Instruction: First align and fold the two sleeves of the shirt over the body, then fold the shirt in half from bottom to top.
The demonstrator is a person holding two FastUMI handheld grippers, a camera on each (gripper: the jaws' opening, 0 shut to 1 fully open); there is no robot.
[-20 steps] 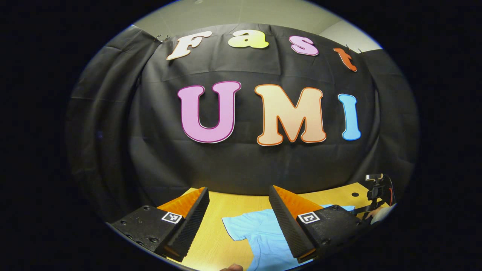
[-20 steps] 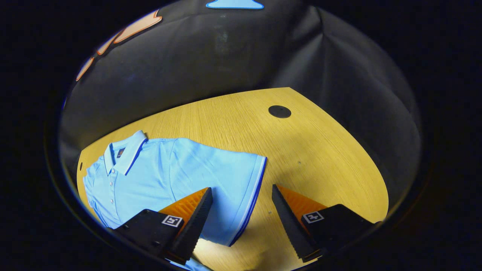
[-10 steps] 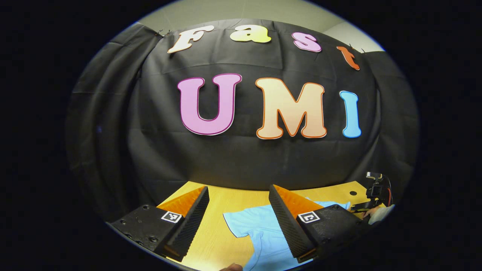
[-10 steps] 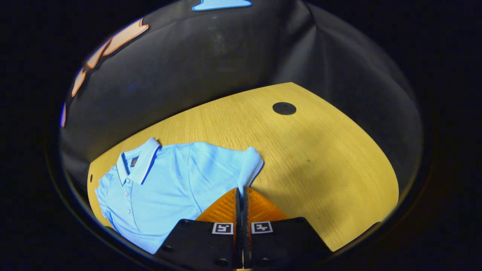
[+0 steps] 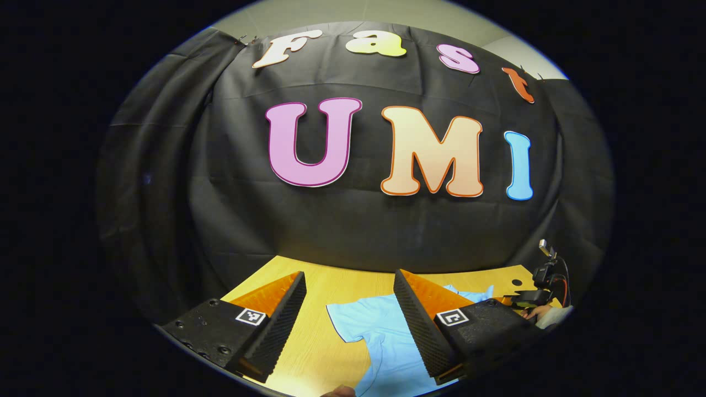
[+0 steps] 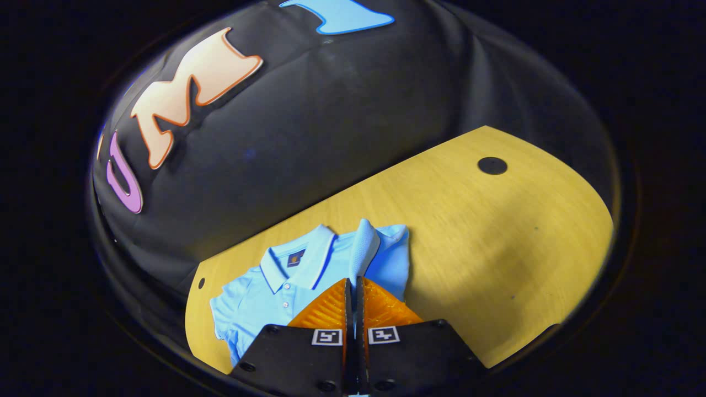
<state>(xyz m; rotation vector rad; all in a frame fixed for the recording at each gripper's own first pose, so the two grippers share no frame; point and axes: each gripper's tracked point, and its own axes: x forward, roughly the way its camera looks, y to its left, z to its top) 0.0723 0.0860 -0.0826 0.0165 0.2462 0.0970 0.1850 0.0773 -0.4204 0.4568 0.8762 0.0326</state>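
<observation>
The light blue polo shirt (image 6: 276,286) lies face up on the wooden table (image 6: 469,231), its collar (image 6: 298,259) toward the black cloth wall and its buttoned placket running down the chest. In the right gripper view one sleeve (image 6: 364,248) is gathered into a raised ridge just beside the collar, its free end lifted off the table and carried in over the chest. The right gripper (image 6: 353,286) has its jaws clenched flat together on that sleeve, the cloth rising straight out from between the fingertips.

By this judgement the first fold is under way but not laid down: the sleeve is pinched in the air rather than resting flat on the body. The other sleeve (image 5: 345,320) lies spread flat on the table, away from the collar on the far side of the chest, so it is not yet folded. The bottom-to-top fold is not yet begun.

The left gripper (image 5: 350,320) hangs above that flat sleeve with its jaws released and wide apart, the sleeve lying in the gap between them, touching neither as far as can be told. A black round mark (image 6: 492,165) sits on the table well apart from the collar.
</observation>
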